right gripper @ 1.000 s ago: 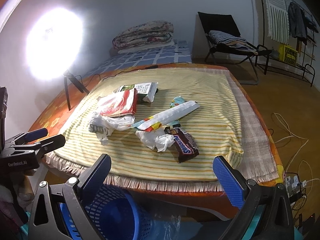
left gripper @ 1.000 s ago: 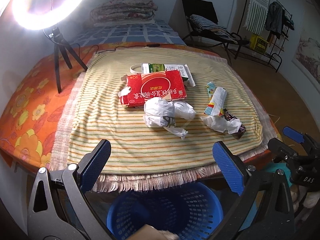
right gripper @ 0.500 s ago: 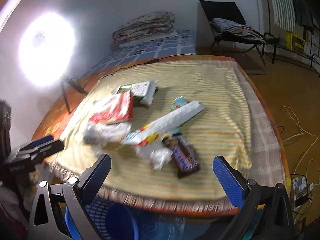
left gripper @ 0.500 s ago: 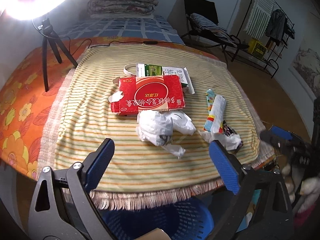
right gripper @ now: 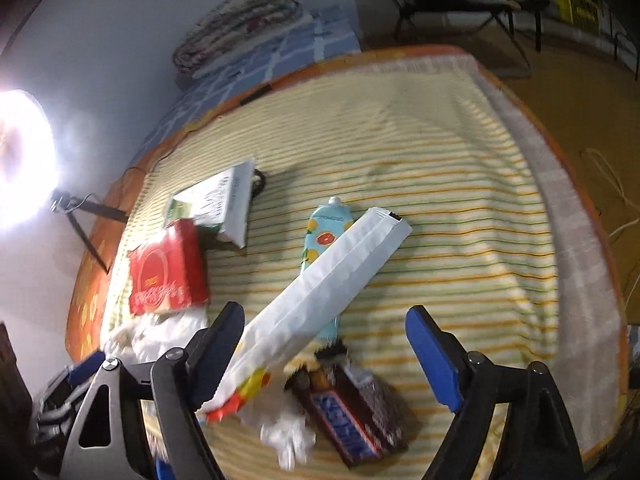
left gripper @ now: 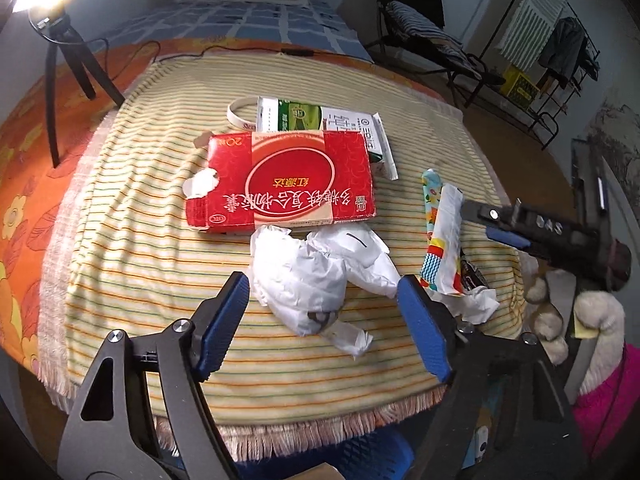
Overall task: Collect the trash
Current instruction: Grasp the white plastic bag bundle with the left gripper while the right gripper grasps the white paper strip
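Observation:
My left gripper hangs over the near edge of the striped cloth, jaws closing, with the crumpled white plastic bag between the fingers and not pressed. Behind the bag lie a red box and a green-white box. My right gripper, jaws also closing, hovers above a long white wrapper, a brown chocolate bar wrapper and a crumpled tissue; none of them is gripped. A teal tube lies under the long wrapper. The right gripper also shows at the cloth's right edge.
A blue basket sits on the floor below the table's fringed front edge. A ring light tripod stands at the back left. A white band lies by the green-white box. A folding chair and cables are on the right.
Both grippers came forward and down toward the trash, and their jaws narrowed a little. The blue basket has slid mostly out of both views.

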Available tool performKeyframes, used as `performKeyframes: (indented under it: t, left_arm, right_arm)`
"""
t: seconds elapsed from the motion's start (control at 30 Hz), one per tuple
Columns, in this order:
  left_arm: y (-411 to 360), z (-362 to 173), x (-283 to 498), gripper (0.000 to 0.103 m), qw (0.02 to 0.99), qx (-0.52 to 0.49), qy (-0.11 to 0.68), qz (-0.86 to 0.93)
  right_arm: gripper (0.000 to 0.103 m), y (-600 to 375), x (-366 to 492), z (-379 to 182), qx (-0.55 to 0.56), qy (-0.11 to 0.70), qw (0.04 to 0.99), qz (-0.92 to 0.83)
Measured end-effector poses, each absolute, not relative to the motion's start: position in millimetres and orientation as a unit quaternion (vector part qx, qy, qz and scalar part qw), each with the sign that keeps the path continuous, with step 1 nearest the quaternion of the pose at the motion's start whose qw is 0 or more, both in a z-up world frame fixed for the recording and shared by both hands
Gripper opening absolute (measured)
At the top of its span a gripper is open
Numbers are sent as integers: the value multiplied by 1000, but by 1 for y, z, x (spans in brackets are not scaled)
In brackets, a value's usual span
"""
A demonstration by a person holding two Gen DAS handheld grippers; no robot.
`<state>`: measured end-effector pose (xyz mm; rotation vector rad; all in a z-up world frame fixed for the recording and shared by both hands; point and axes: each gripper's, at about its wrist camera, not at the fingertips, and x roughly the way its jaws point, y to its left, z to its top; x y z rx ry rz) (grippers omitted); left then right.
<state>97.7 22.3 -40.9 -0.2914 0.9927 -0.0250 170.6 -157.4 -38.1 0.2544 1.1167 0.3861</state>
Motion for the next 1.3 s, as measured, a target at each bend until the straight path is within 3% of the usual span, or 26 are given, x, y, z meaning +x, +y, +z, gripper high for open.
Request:
performKeyframes:
  t: [0.23,0.33,0.53,0.6,0.7,0.93,1.17,1.3]
  left_arm:
    - [18,-49,109,71,865,-138,482,-14]
    - [16,-49,111,64,865,-134,484,-14]
    - [20,-51,111,46,862,-136,487,-11]
    - [24,-53,111,45,860,-143,489,-8]
    - [28,-54,111,42,858,-154,490,-8]
    - [26,-50,106,35,862,-155,483,-10]
    - [30,-41,96,33,868,-153,471,-10]
    - [35,-32,91,33,873,-161,460,-9]
  right_arm:
    - [84,-142,188,-51,109,536,823,156]
    - [78,-139,192,-55,110,541,821,146]
    - [53,-143,194,-59,111,546,820,133]
    - [42,-149,195,-59,122,545,818,134]
    - [35,-161,195,-60,149,542,817,131]
    - [25,-171,190,-55,184,529,816,141]
    - [10,-176,184,-34,210,496,827,161]
    - [6,-181,180,-23,226,477,833,165]
